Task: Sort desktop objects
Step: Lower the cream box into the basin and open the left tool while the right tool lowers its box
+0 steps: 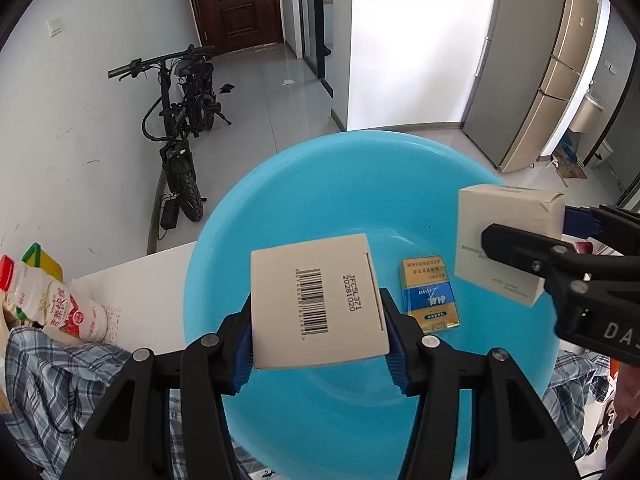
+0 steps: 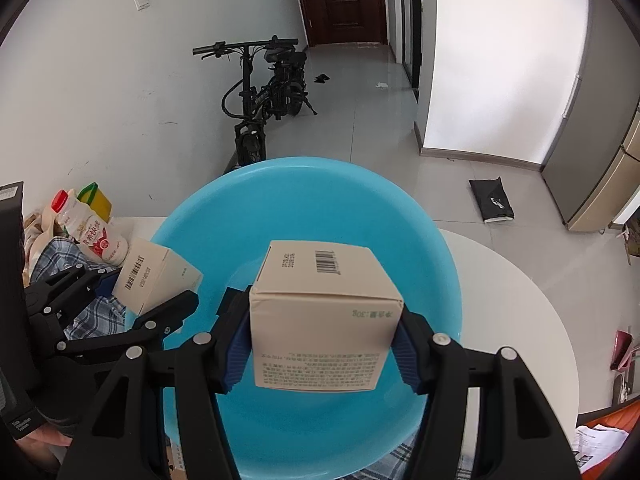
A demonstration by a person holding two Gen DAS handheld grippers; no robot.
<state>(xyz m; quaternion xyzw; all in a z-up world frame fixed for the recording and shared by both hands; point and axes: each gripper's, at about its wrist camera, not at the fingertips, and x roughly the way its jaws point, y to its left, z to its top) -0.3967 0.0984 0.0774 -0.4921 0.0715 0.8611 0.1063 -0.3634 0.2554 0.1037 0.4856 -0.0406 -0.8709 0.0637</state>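
Note:
A big blue plastic basin [image 1: 320,184] stands on the white table, and both grippers hover over it. My left gripper [image 1: 318,332] is shut on a beige carton with a barcode [image 1: 316,300], held above the basin's near side. My right gripper [image 2: 320,344] is shut on a second beige carton [image 2: 320,320] over the basin [image 2: 248,208]. In the left wrist view that second carton [image 1: 504,236] and the right gripper [image 1: 532,256] show at the right. In the right wrist view the left gripper [image 2: 148,296] and its carton [image 2: 156,276] show at the left. A gold and blue cigarette pack [image 1: 428,296] lies inside the basin.
A white drink bottle with a red cap [image 1: 56,304] lies at the table's left on a blue checked cloth [image 1: 60,376]. A yellow and green item [image 2: 96,200] sits behind it. A black bicycle [image 1: 180,120] leans by the wall beyond the table. The white table [image 2: 516,300] extends right.

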